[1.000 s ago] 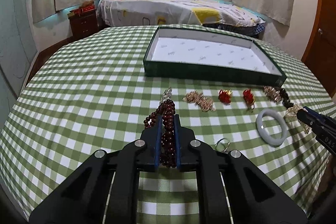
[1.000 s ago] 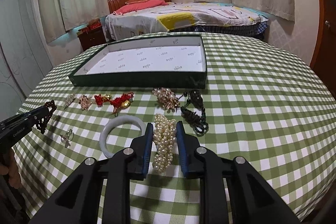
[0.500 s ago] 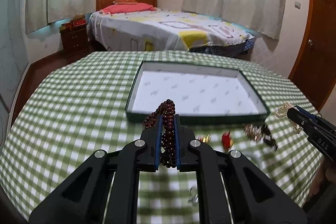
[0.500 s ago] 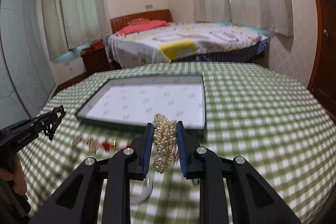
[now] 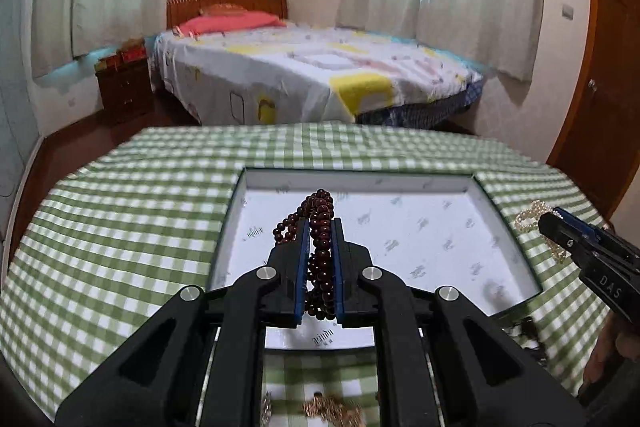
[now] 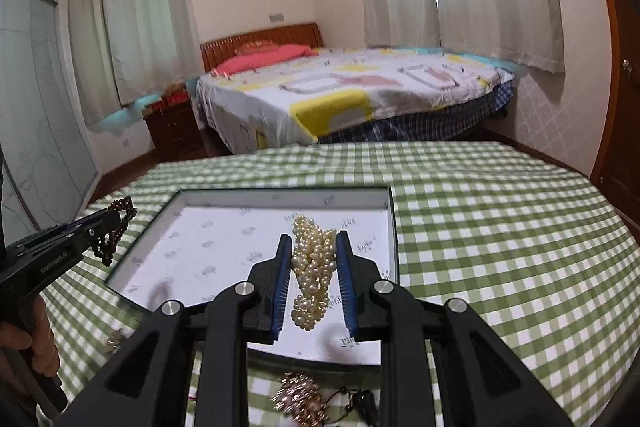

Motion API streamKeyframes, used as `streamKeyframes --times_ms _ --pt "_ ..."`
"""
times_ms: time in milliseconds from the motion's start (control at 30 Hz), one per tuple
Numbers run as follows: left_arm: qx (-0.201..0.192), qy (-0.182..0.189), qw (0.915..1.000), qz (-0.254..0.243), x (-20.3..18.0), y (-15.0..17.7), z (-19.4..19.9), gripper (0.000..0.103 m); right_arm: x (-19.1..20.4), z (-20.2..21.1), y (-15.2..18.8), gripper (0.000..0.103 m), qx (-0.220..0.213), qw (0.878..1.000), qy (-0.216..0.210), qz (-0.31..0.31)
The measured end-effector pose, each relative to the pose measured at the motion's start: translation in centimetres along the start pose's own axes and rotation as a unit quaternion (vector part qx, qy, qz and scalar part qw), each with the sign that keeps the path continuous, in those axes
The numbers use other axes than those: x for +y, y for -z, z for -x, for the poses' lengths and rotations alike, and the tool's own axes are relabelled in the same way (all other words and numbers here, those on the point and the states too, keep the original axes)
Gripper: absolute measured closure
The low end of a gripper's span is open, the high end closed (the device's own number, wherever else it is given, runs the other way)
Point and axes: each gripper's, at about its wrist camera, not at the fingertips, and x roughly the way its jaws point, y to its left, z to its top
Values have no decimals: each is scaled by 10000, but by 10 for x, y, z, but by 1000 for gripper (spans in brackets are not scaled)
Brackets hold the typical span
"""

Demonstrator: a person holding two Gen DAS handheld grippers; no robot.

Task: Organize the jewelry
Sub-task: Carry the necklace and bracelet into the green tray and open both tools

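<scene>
The left hand-held gripper (image 5: 320,227) pinched the dark bead bracelet (image 5: 318,247) above the tray (image 5: 508,223); the right hand-held gripper (image 6: 314,241) pinched the pearl strand (image 6: 312,267) near its right edge. Best lowered close to the liner before letting go.

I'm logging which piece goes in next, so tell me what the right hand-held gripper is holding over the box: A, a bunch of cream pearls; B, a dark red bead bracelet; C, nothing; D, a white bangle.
A: the right hand-held gripper is shut on the pearl strand, bunched between its blue pads above the box.
</scene>
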Motion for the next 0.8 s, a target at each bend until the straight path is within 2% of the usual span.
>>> streamKeyframes --times_ms 100,333,567,700,800 --pt "339 -35 9994 -37 2 10 -28 92 -3 -21 7 80 311 9995 30 -10" --pt "842 -96 9964 45 13 30 -60 92 -13 -49 21 80 883 9960 114 -51" --pt "1047 -64 9944 124 20 38 -69 92 -20 -59 27 79 1184 9929 123 -62" --pt "1086 -87 9940 126 20 39 -72 81 -20 -59 29 75 1184 9929 97 -38" --pt "1080 -105 9940 122 20 41 -73 68 -17 -57 29 66 1160 9933 24 -13"
